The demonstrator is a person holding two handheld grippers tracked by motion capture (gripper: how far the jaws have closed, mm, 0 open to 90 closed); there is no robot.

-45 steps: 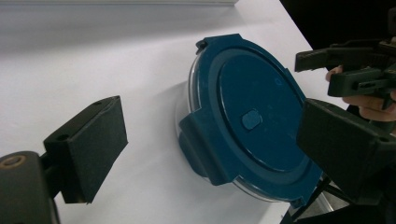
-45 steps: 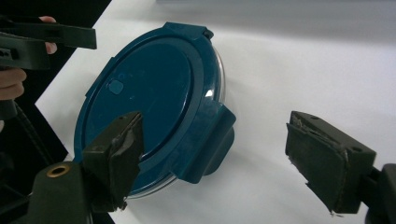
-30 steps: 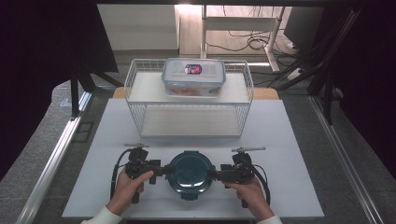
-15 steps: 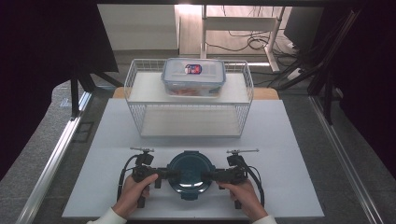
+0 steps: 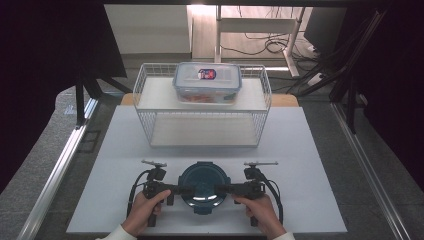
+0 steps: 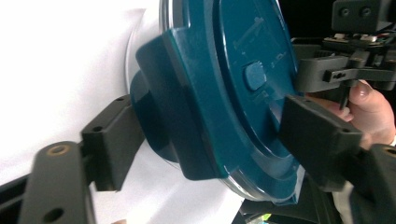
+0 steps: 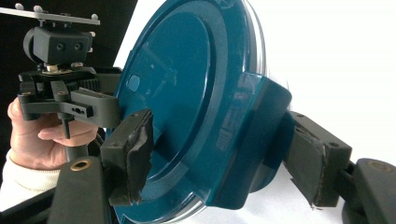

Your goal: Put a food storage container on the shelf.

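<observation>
At the near edge of the white table (image 5: 310, 150), just ahead of my hands, the round dark-teal plastic container with its clip-on lid (image 5: 204, 186) sits between the two tools. My left gripper (image 5: 186, 190) straddles the latch flap on its side, one jaw above the lid and one below by the tabletop, and my right gripper (image 5: 223, 189) does the same on the opposite flap. Both sets of jaws have just been closing with a flap between them. In the left gripper view the pads stand close to the flap (image 6: 187, 116) but I can't tell that they press yet; in the right gripper view the upper pad (image 7: 133, 151) lies against the lid, the lower one just off the flap.

My worry is uneven pull. If one side bites first, the container could pivot or skid across the smooth board. A shallow grip on the flap edge might slip off with a snap. Behind, the white wire basket (image 5: 145, 80) with the clear rectangular food box (image 5: 207, 82) is well apart, so no collision risk there.
</observation>
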